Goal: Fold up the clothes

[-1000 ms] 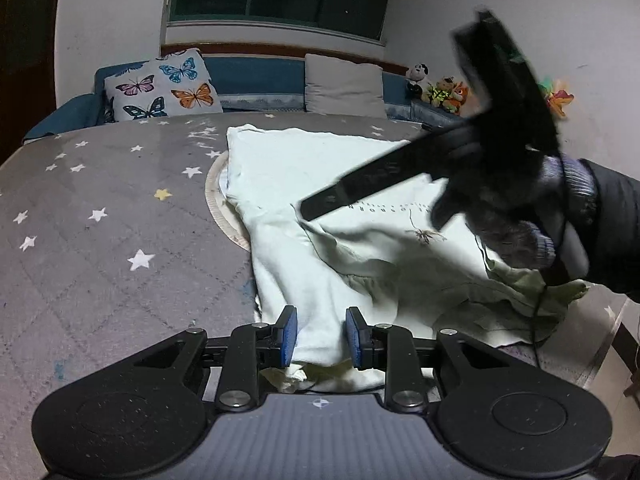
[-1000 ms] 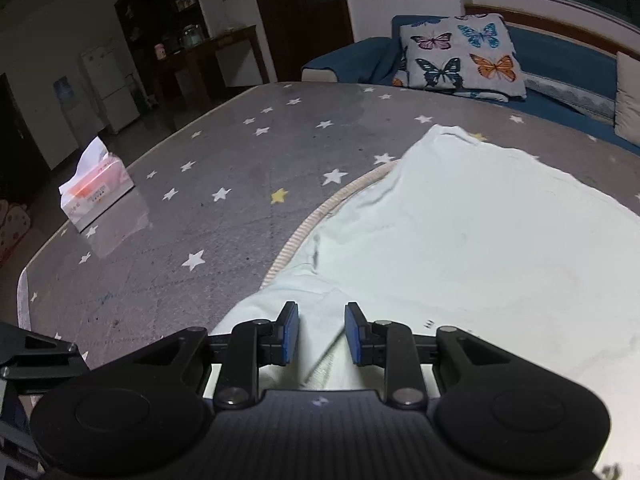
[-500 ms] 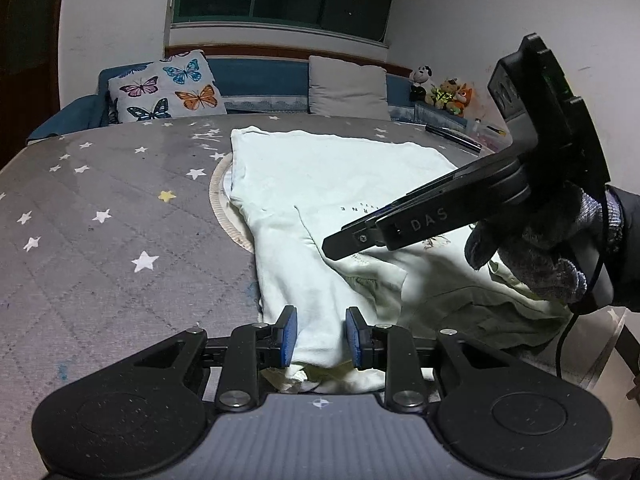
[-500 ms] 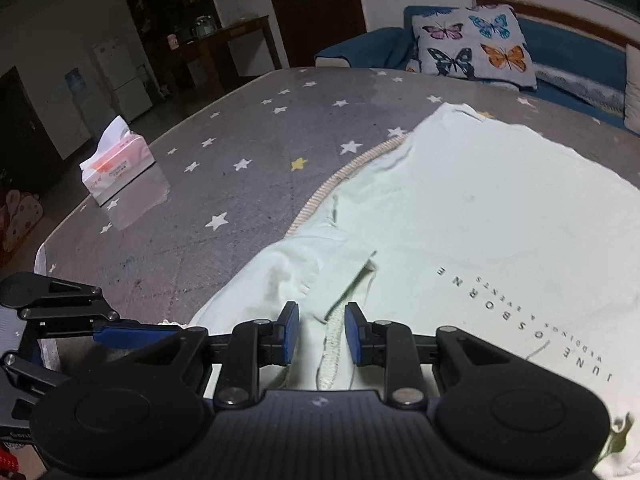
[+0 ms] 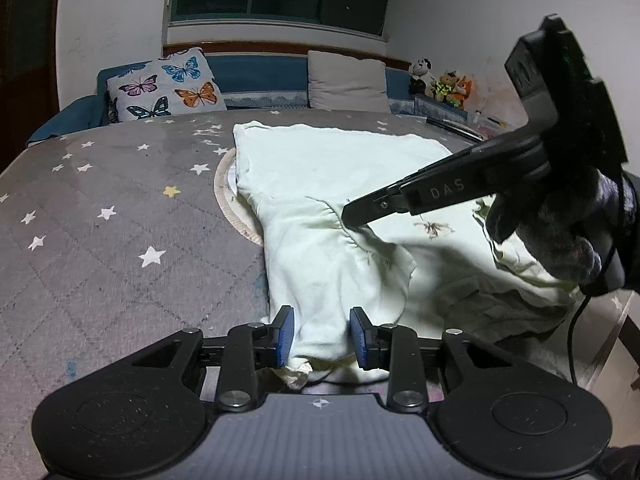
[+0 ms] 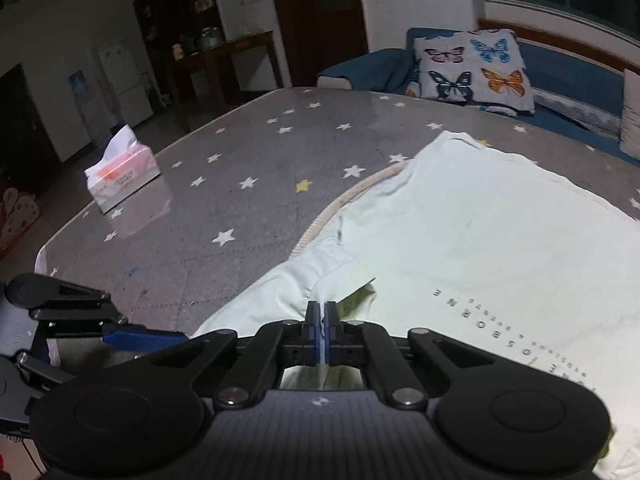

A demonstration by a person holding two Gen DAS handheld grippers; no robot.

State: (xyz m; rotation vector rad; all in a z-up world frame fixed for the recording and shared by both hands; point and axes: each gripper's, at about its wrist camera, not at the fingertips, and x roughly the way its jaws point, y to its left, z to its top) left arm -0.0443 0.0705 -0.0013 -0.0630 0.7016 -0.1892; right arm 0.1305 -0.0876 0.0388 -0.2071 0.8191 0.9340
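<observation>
Partly hidden shirt hem [image 5: 298, 374] under left claw [image 5: 322, 338].

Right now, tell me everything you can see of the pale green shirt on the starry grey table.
The pale green cotton-looking T-shirt lies mostly flat on the star-printed grey table cover, partly over a round woven mat. Small dark lettering crosses its front. The right hand-held gripper has just closed on a puckered fold near the sleeve. The left hand-held gripper straddles the crumpled sleeve end, its pads apart.

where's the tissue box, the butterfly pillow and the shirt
tissue box [image 6: 124, 178]: right wrist view, on its front side.
butterfly pillow [image 5: 168, 86]: left wrist view, middle of its printed face.
shirt [image 5: 332, 164]: left wrist view, flat body fabric.
</observation>
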